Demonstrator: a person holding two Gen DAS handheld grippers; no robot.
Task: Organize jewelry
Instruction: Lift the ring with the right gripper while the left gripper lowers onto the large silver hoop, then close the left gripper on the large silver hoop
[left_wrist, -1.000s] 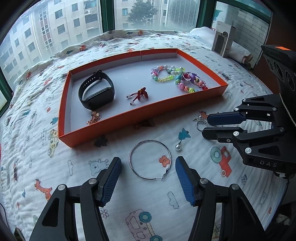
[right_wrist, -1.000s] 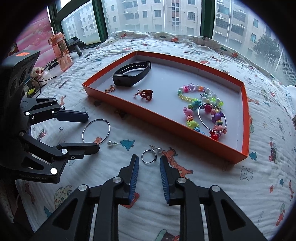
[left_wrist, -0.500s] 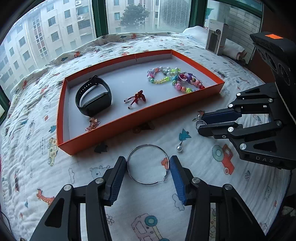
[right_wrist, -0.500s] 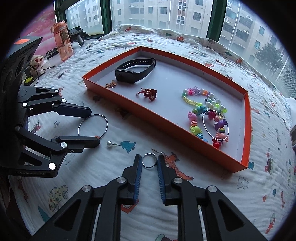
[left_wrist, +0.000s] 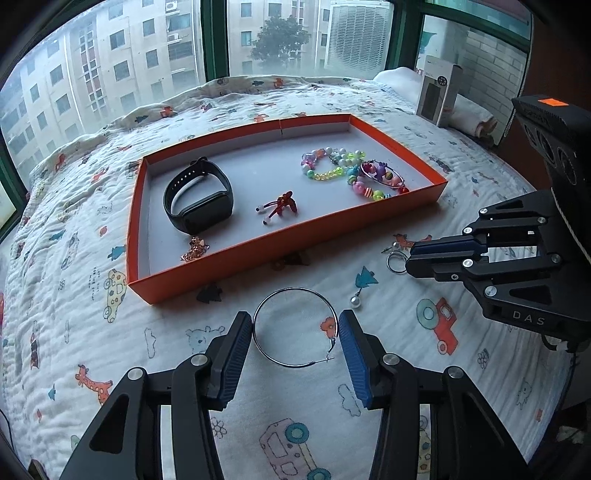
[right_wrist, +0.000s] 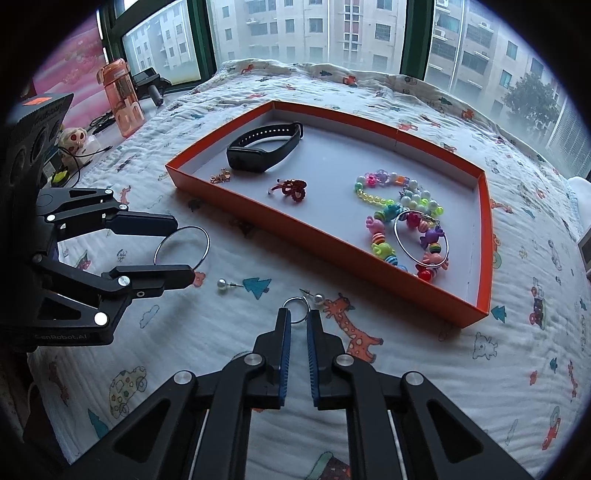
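Left wrist view: the left tool (left_wrist: 295, 332) sits low on the quilted bed (left_wrist: 92, 332), its jaws spread to the width of the large hoop earring (left_wrist: 295, 328) lying flat between them; each blue pad is at the hoop's rim, and I cannot tell whether they press it. Just right of it lies a pearl stud (left_wrist: 355, 302). Beyond stands the orange tray (left_wrist: 258, 254), holding a black fitness band (left_wrist: 199, 201), a red knot ornament (left_wrist: 280, 206), a small copper charm (left_wrist: 195, 249) and a beaded bracelet (left_wrist: 347, 173). The right tool (left_wrist: 408, 258) reaches in from the right at a small ring earring (left_wrist: 396, 261).

Right wrist view: the right tool (right_wrist: 298, 319) is nearly closed, its pads flanking the small ring earring (right_wrist: 295, 308) with a slim gap; firm contact is unclear. A second pearl stud (right_wrist: 318, 299) lies beside the ring. The left tool (right_wrist: 184, 251) brackets the large hoop earring (right_wrist: 183, 245).
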